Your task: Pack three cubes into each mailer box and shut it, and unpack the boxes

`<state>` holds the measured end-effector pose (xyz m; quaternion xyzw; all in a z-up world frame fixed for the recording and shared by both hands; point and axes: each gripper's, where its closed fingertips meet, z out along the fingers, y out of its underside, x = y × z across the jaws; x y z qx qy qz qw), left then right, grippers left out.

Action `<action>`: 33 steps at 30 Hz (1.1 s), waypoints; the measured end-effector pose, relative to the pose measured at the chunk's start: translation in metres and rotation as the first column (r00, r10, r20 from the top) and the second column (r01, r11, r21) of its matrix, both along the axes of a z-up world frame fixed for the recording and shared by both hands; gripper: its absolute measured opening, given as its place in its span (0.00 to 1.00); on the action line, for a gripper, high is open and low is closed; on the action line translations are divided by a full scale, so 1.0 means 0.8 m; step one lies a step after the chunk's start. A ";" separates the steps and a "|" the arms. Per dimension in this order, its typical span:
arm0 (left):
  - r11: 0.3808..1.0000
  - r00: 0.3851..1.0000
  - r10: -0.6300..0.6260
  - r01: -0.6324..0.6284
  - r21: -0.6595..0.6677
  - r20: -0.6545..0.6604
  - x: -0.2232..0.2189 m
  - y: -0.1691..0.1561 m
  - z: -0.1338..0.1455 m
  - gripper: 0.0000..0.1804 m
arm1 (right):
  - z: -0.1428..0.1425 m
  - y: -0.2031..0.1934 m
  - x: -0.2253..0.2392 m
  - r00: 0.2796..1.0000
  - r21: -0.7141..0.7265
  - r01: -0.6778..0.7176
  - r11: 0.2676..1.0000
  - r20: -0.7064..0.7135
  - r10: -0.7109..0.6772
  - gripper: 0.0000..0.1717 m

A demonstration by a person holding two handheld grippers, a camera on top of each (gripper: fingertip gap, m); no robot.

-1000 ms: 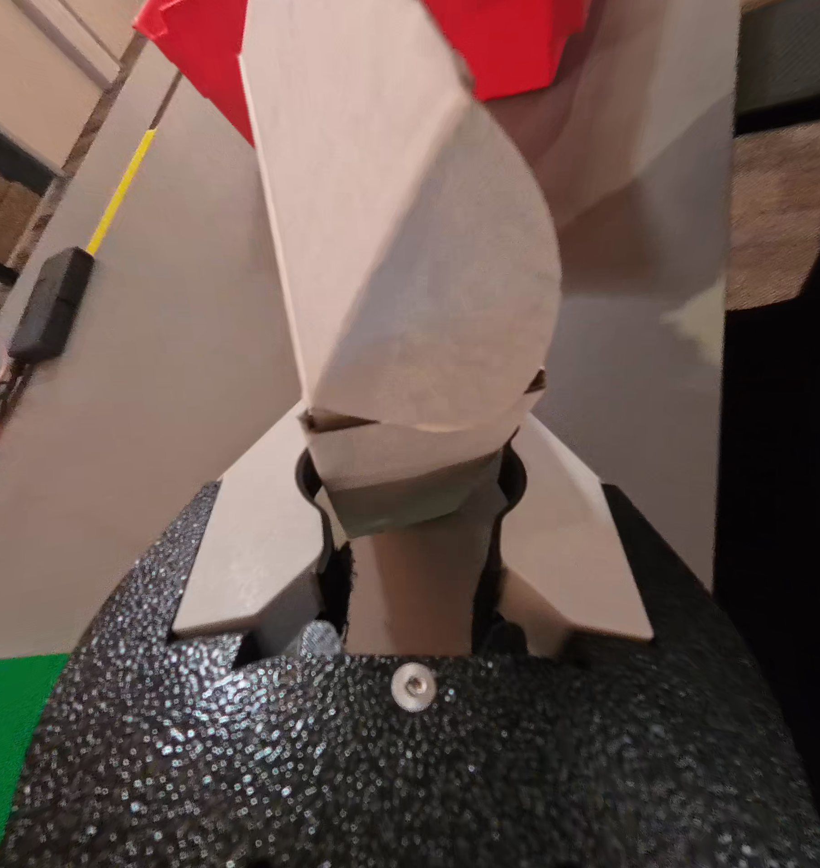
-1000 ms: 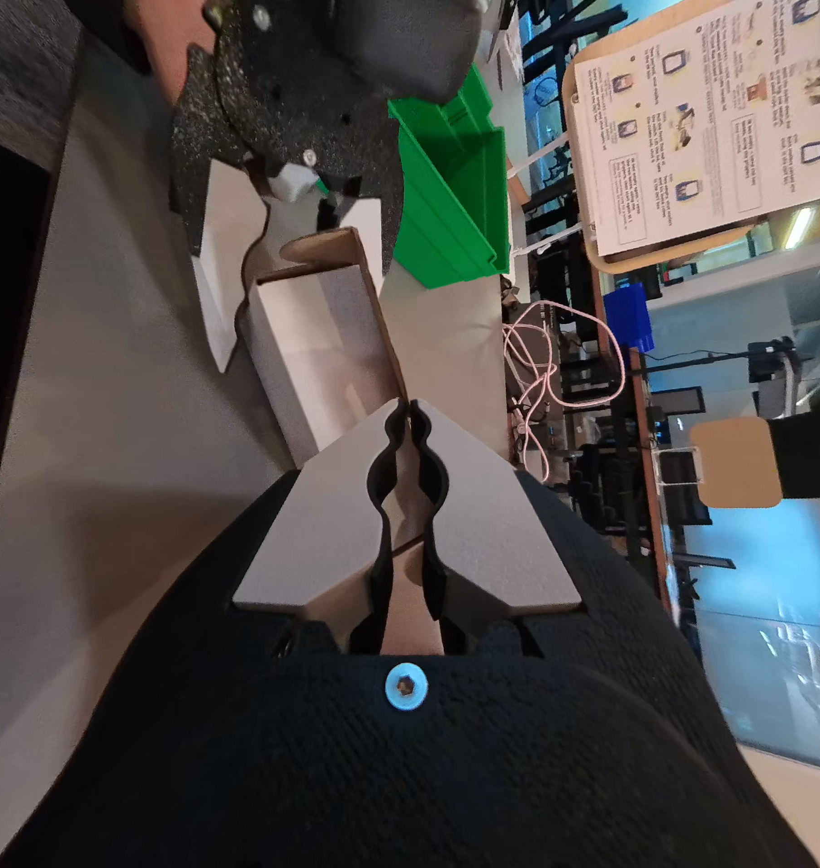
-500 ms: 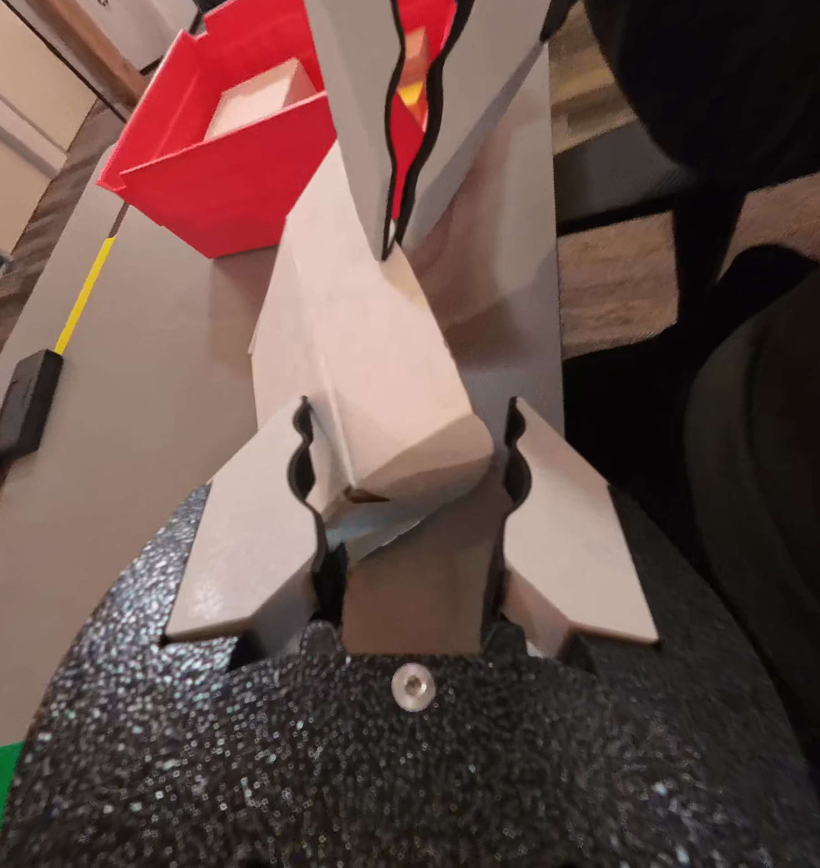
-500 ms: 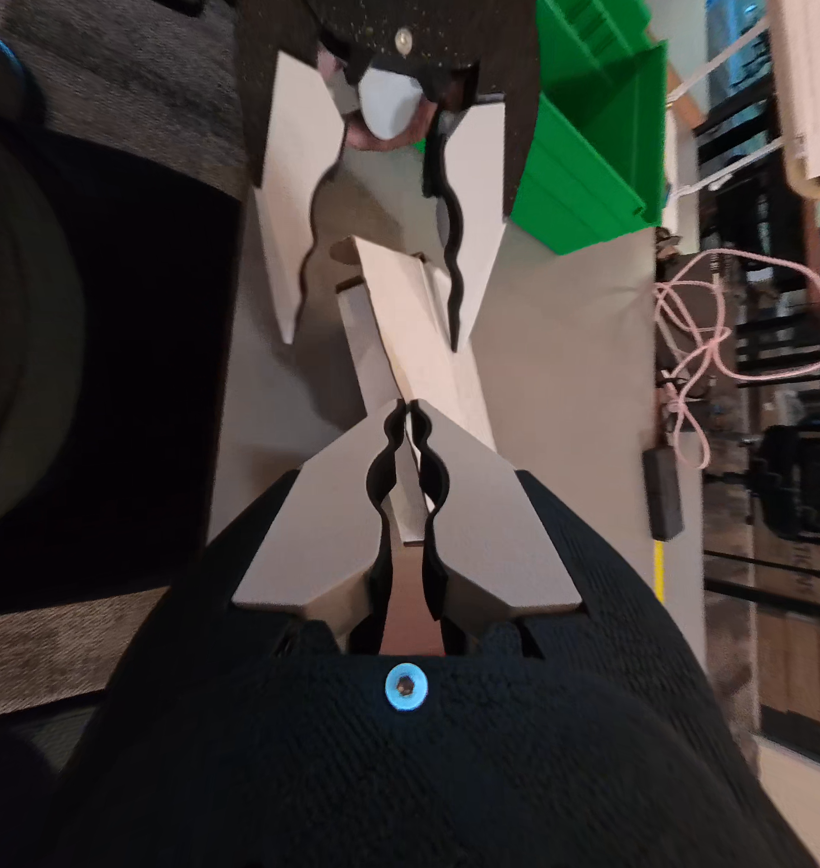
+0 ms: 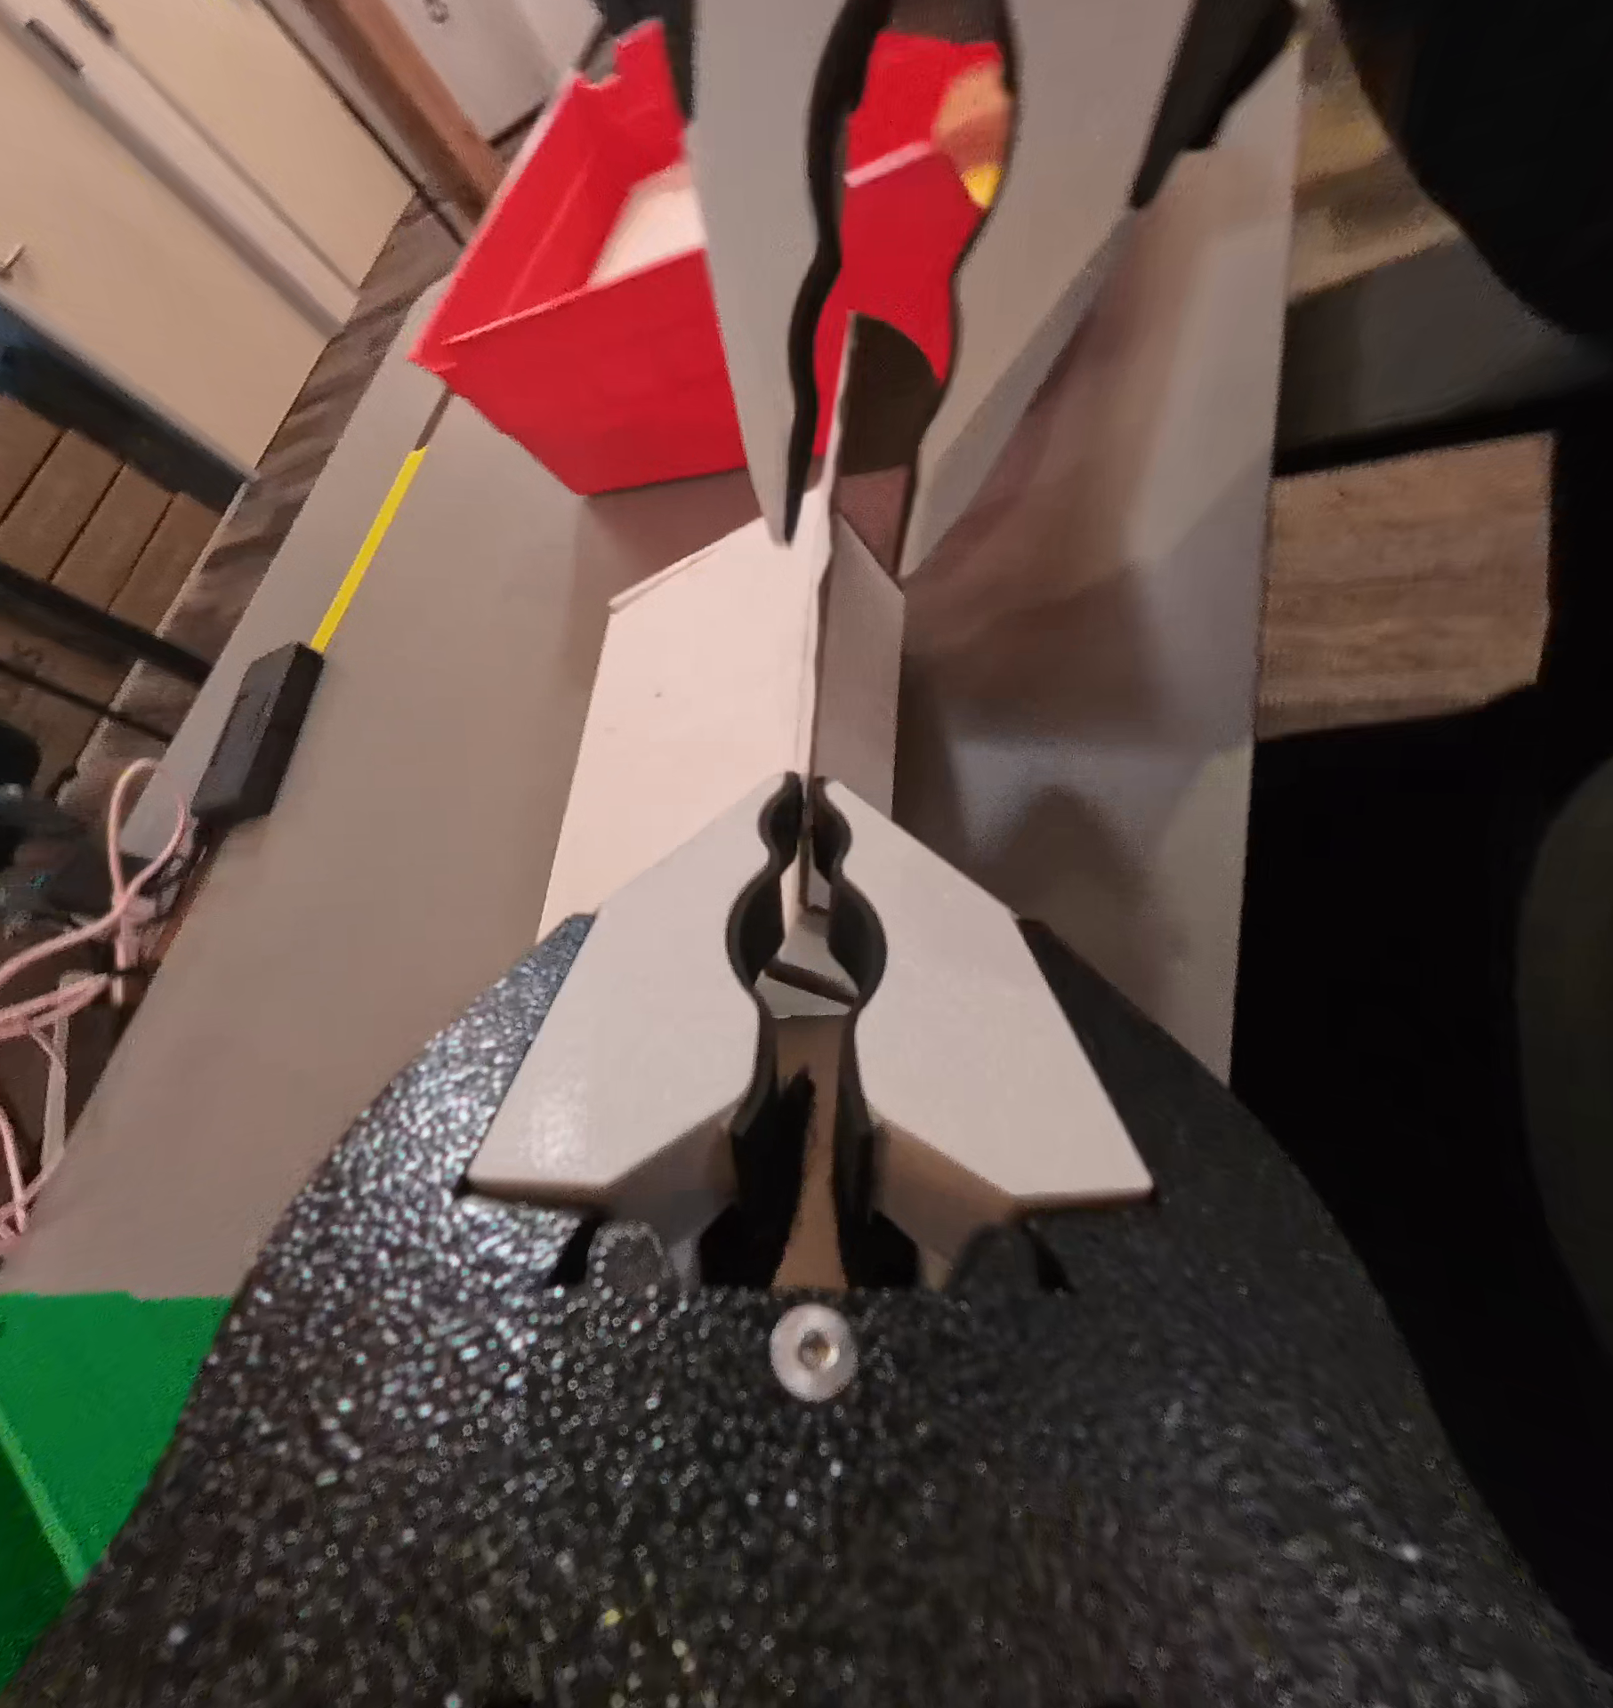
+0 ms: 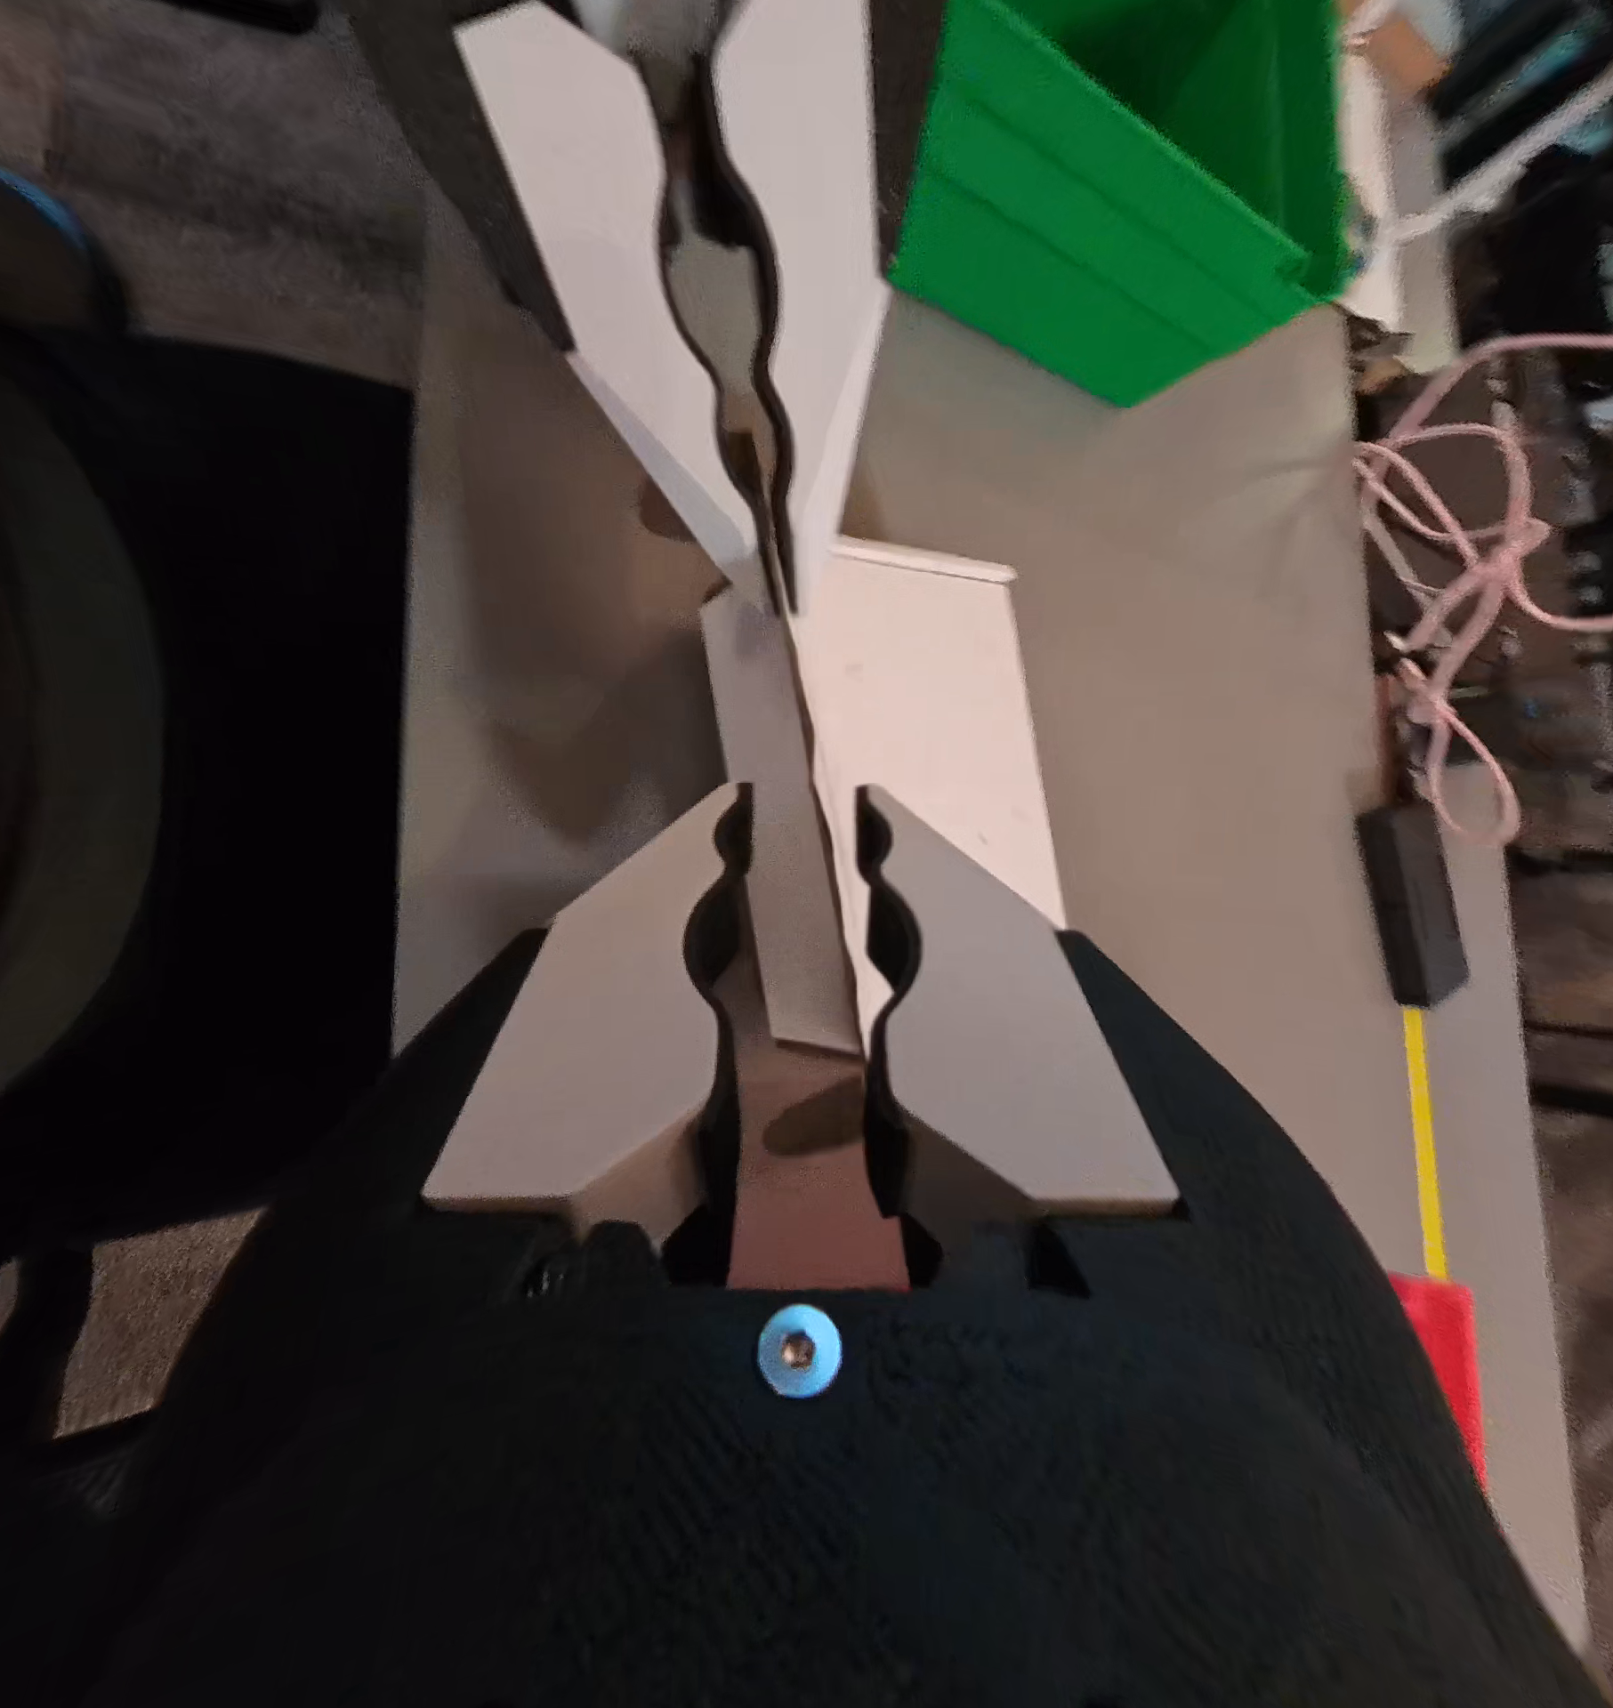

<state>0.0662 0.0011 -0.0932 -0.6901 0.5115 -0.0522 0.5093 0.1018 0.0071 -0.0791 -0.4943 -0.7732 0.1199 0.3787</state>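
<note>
the white mailer box [image 5: 691,702] lies on the grey table [image 5: 340,832] between the two grippers, and the left gripper [image 5: 807,786] is clenched on the near end of its upright front flap [image 5: 862,665], whose pinched edge vanishes between the pads. the right gripper [image 6: 802,790] stands released, its fingers [image 6: 932,887] apart on either side of the flap's other end with a gap showing on both sides. the box contents are hidden, the red bin [image 5: 599,351] and green bin [image 6: 1107,213] are cut off, and motion blur softens both views.
</note>
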 end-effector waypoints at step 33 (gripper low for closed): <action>0.981 0.969 0.152 -0.124 -0.149 0.193 -0.026 0.050 0.043 0.00 | -0.045 0.041 -0.026 0.969 0.489 0.187 0.852 -0.232 -0.080 0.25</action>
